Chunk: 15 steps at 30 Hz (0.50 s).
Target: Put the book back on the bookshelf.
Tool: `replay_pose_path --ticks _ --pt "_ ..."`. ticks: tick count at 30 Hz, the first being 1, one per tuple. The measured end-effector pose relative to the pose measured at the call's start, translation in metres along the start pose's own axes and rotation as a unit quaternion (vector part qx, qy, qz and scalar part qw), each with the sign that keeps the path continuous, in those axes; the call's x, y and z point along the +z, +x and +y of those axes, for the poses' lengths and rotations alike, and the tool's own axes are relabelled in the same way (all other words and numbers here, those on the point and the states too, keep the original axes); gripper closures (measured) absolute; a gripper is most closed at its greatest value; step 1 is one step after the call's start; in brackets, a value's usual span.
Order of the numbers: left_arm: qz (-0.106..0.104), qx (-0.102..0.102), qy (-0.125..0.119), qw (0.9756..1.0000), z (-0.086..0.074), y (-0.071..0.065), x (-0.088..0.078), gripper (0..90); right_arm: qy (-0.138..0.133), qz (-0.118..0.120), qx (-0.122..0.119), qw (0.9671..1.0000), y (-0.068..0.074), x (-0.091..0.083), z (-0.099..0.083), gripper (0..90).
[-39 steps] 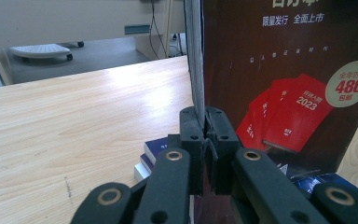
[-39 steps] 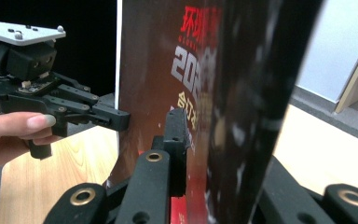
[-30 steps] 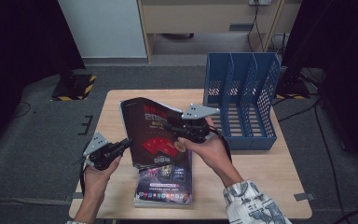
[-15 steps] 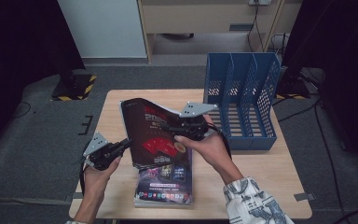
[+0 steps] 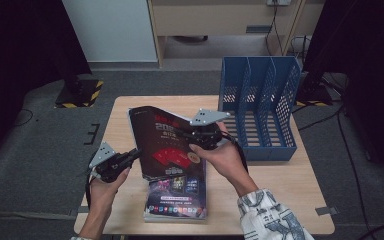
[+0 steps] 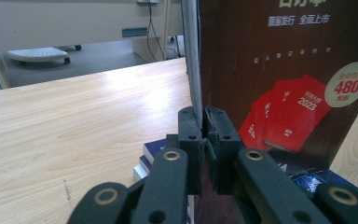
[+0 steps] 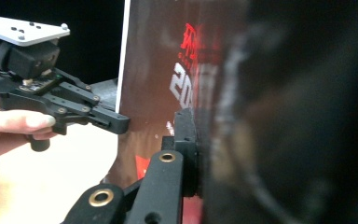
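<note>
A dark brown book (image 5: 162, 142) with red cards on its cover is held tilted up above the table between both grippers. My left gripper (image 5: 136, 154) is shut on its lower left edge; in the left gripper view the jaws (image 6: 203, 122) pinch the book (image 6: 279, 70) by its thin edge. My right gripper (image 5: 181, 133) grips the book from the right side, and its jaws have just closed on it. In the right gripper view, my right gripper (image 7: 192, 135) presses on the cover (image 7: 154, 70), and the left gripper (image 7: 116, 123) clamps the far edge.
A stack of books (image 5: 177, 200) lies flat on the wooden table (image 5: 125, 112) under the held book. A blue file rack (image 5: 260, 110) with several slots stands at the table's right rear. Dark floor and cables surround the table.
The right gripper has edged a little to the left onto the book. The book and the left gripper have stayed where they were.
</note>
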<state>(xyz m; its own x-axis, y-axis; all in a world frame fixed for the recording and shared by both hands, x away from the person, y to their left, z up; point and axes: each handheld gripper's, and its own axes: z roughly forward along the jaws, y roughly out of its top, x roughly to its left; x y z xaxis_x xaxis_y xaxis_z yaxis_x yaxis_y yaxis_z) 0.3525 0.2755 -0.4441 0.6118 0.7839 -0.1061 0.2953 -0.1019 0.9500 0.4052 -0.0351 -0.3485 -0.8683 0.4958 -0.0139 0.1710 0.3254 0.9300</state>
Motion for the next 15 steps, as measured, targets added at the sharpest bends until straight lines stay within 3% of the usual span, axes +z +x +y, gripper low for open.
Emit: replay_pose_path --ticks 3,9,15 --pt "0.004 -0.007 -0.003 1.0000 -0.002 0.002 0.001 78.0 -0.007 -0.004 -0.005 1.0000 0.001 0.000 -0.001 86.8" --pt "0.024 -0.021 0.019 0.9993 -0.014 0.007 0.008 48.0 -0.015 -0.004 -0.015 0.9998 0.006 0.000 0.000 87.0" --pt "0.037 -0.037 0.034 0.9981 -0.023 0.016 0.011 39.2 -0.022 -0.003 -0.015 0.9996 0.006 -0.002 0.002 87.0"
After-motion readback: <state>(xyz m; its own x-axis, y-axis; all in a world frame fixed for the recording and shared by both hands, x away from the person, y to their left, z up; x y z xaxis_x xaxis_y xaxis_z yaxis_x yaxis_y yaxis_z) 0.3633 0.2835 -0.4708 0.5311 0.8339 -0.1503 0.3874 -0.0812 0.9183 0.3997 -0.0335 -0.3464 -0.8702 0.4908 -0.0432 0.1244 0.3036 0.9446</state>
